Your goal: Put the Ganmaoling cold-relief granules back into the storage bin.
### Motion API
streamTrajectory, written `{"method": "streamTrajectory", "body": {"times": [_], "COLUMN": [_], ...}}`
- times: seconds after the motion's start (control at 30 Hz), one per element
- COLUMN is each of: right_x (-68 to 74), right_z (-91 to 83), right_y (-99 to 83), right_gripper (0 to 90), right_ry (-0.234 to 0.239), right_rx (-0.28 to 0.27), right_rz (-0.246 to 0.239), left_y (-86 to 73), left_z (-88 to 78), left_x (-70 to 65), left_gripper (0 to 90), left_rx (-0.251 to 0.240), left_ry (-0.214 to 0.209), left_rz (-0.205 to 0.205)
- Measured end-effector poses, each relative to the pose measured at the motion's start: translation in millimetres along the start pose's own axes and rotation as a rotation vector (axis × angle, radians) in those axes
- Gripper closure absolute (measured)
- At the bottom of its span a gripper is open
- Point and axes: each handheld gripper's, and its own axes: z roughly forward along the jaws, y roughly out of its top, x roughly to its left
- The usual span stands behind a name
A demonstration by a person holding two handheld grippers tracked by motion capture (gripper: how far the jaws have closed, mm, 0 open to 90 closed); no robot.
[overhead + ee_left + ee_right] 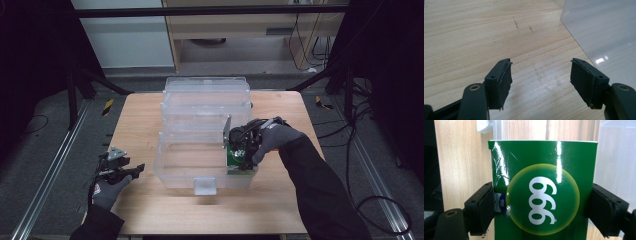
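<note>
Green box (544,192) | clamped between right gripper (541,207) jaws | touching both

The green box (544,190) carries white digits in a yellow-rimmed green circle; seen from the right gripper view they read "666" or "999", turned sideways. A small blue tab at its left edge reads "999".

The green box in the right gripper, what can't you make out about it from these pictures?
- Green box, right gripper view: its lower part is cut off by the bottom edge.
- High view: the right gripper and gloved hand cover most of it; print too small.
- Whether it touches the clear bin floor: hidden.
</note>
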Motion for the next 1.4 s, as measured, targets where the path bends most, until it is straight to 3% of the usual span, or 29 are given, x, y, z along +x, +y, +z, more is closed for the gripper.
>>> {"method": "streamTrajectory", "body": {"times": [0.17,0.53,0.87,1.03,1.27,1.4], "right_x": [-0.1,-1.8,-2.1,-0.6,0.6,1.4], "right_z": [5.1,24.1,29.7,39.5,38.1,28.3], "right_y": [-3.2,0.0,-3.9,-2.3,-1.2,-1.8], "right_gripper": [17.4,17.2,16.2,15.6,15.0,13.8], "right_ry": [-0.002,0.006,0.006,-0.008,-0.012,-0.011], "right_rx": [-0.02,0.023,-0.002,0.036,0.033,-0.015], "right_rz": [0.012,0.009,0.026,0.012,0.018,0.027], "left_y": [-0.3,-0.6,-0.7,-0.9,-1.0,-0.8], "left_z": [1.2,1.2,2.5,2.5,3.0,3.0], "left_x": [-0.7,-0.4,-1.7,-1.3,-1.7,-2.0], "left_gripper": [32.3,32.2,32.1,32.1,32.0,32.0], "left_rx": [0.002,0.005,0.01,0.01,0.011,0.012], "left_ry": [0.001,0.002,0.0,0.001,0.0,-0.001], "left_rz": [0.001,0.002,0.006,0.008,0.007,0.008]}}
